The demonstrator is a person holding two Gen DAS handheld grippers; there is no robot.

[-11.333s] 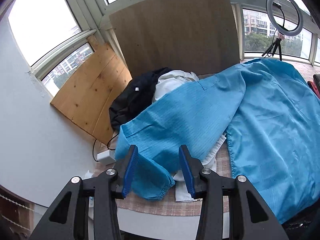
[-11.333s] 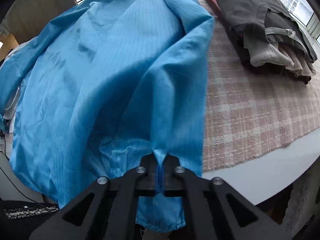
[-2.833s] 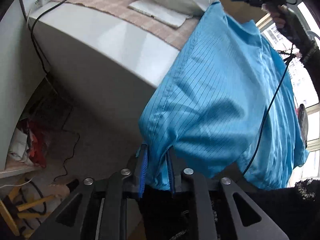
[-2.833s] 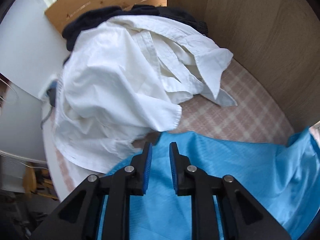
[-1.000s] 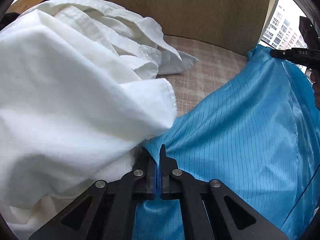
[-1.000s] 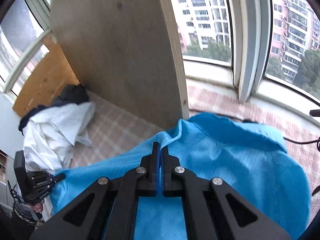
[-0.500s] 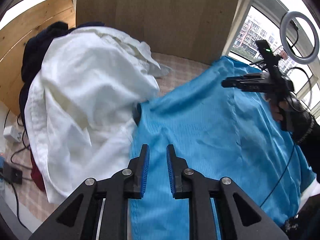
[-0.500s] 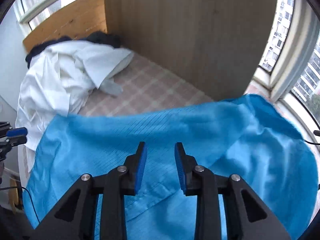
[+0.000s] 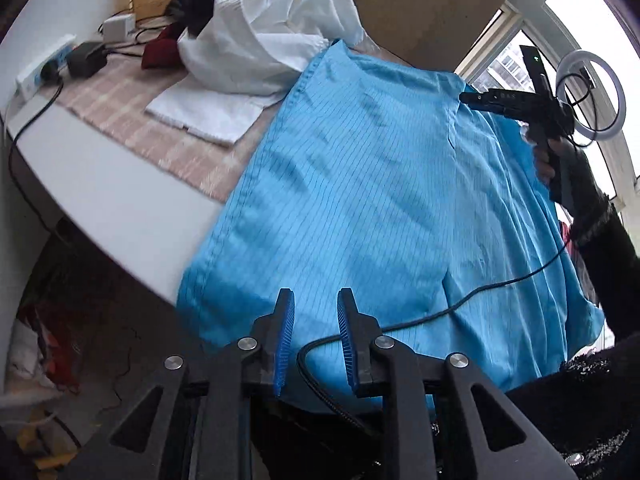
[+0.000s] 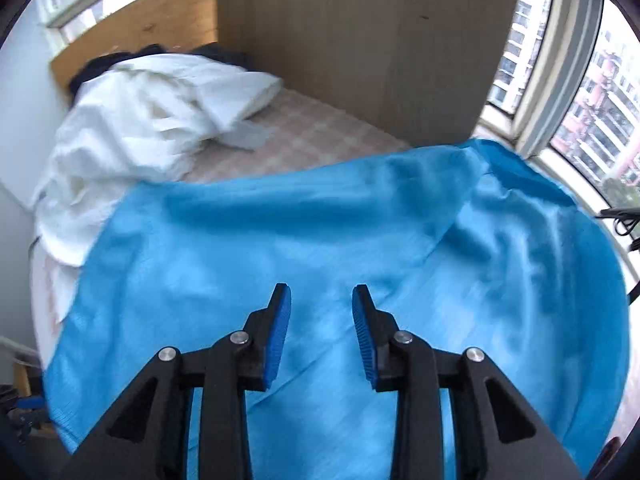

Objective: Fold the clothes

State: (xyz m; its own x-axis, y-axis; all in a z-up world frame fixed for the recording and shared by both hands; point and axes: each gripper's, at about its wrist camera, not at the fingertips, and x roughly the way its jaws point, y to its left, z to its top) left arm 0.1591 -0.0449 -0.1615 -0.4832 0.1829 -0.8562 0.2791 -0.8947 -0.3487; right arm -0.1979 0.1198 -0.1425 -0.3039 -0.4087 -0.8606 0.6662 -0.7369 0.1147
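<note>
Both claws point steeply down over the blue garment, nothing pinched. The left claw sits at the counter's near edge with its jaws a narrow gap apart and opening, just a black cable crossing below it. The right claw, further in, is spreading a bit wider over bare fabric. The garment lies flat across the counter, its hem hanging over the near edge. A white shirt is heaped at the far-left corner.
</note>
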